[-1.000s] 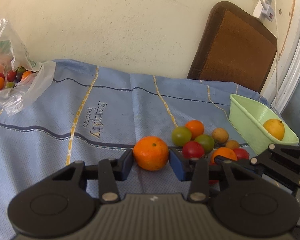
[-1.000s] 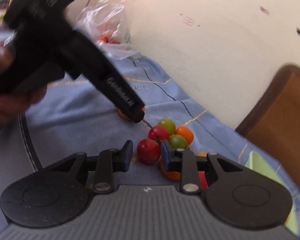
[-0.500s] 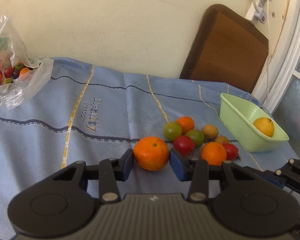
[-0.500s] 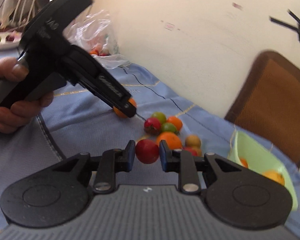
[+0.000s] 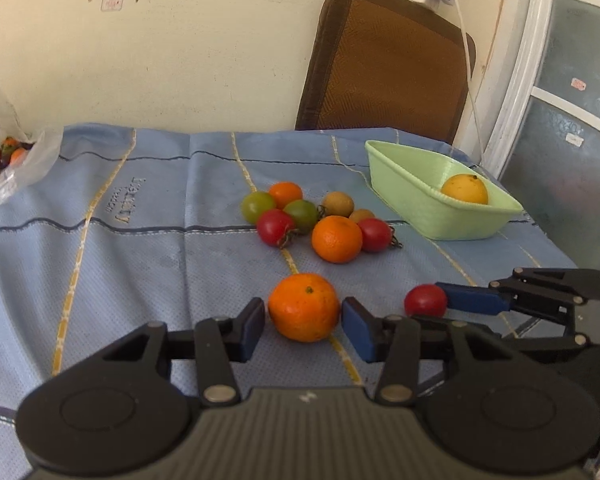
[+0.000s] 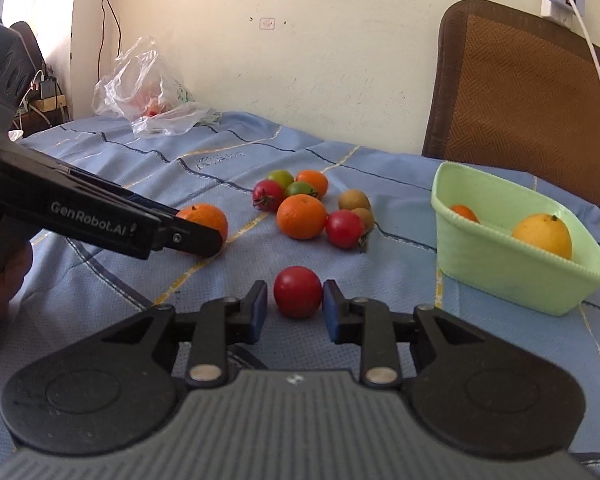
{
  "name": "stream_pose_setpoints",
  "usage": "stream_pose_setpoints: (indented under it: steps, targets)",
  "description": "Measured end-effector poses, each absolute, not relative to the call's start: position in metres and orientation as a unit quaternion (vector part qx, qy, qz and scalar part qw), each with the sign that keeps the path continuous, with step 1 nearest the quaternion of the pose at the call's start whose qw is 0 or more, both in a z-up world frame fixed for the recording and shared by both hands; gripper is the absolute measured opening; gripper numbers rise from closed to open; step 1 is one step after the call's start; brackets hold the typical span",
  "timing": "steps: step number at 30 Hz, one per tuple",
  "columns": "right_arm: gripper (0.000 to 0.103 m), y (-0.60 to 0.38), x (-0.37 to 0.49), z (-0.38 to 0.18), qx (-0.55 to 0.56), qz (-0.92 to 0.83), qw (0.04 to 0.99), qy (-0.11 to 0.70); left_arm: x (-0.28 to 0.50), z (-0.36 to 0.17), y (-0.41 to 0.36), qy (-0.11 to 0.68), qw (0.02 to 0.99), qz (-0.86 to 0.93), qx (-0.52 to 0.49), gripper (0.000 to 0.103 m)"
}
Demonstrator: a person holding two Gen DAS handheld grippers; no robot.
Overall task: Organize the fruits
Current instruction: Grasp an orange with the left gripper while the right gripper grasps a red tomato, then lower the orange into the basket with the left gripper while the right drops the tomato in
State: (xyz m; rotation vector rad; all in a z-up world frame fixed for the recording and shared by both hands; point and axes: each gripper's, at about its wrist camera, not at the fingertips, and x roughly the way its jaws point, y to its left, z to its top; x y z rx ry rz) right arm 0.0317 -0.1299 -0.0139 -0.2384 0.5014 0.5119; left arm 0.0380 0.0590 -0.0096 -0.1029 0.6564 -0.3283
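Note:
My left gripper [image 5: 303, 322] is shut on an orange [image 5: 303, 306], held just above the blue cloth; it also shows in the right wrist view [image 6: 204, 220]. My right gripper [image 6: 294, 306] is shut on a red tomato [image 6: 298, 291], also seen in the left wrist view [image 5: 425, 300]. A heap of tomatoes and oranges [image 5: 320, 220] lies further back on the cloth. A pale green tray [image 6: 500, 272] at the right holds a yellow-orange fruit [image 6: 544, 234] and a small orange one [image 6: 464, 213].
A clear plastic bag [image 6: 148, 92] with more small fruits lies at the far left by the wall. A brown chair back [image 5: 384, 64] stands behind the table. A window frame [image 5: 516, 64] and cable run at the right.
Both grippers have drawn back from the heap with their fruits. The right gripper swung right, so the green tray is now close in its view.

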Motion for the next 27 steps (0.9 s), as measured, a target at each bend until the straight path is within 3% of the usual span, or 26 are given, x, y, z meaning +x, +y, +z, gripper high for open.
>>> stream_pose_setpoints:
  steps: [3, 6, 12, 14, 16, 18, 19, 27]
  targets:
    - [0.036, -0.134, 0.033, -0.014, -0.103, 0.253, 0.929, 0.252, 0.039, -0.009, 0.061, 0.317, 0.934, -0.157, -0.054, 0.057]
    - [0.042, -0.137, 0.036, -0.014, -0.085, 0.249, 0.929, 0.259, 0.038, -0.009, 0.064, 0.313, 0.934, -0.159, -0.062, 0.058]
    - [0.043, -0.139, 0.035, -0.014, -0.081, 0.251, 0.929, 0.261, 0.036, -0.009, 0.061, 0.307, 0.936, -0.165, -0.057, 0.058]
    - [0.043, -0.139, 0.036, -0.014, -0.08, 0.253, 0.928, 0.261, 0.037, -0.009, 0.061, 0.309, 0.935, -0.166, -0.057, 0.054]
    - [0.042, -0.139, 0.037, -0.013, -0.078, 0.256, 0.927, 0.262, 0.038, -0.01, 0.06, 0.313, 0.933, -0.169, -0.056, 0.039]
    - [0.038, -0.137, 0.037, -0.013, -0.078, 0.258, 0.926, 0.263, 0.037, -0.01, 0.058, 0.313, 0.933, -0.169, -0.052, 0.039]
    - [0.028, -0.136, 0.037, -0.013, -0.079, 0.262, 0.925, 0.262, 0.037, -0.01, 0.057, 0.312, 0.933, -0.172, -0.051, 0.039]
    - [0.028, -0.16, 0.031, -0.004, -0.035, 0.233, 0.949, 0.21, 0.054, 0.017, 0.026, 0.304, 0.925, -0.224, -0.045, 0.039]
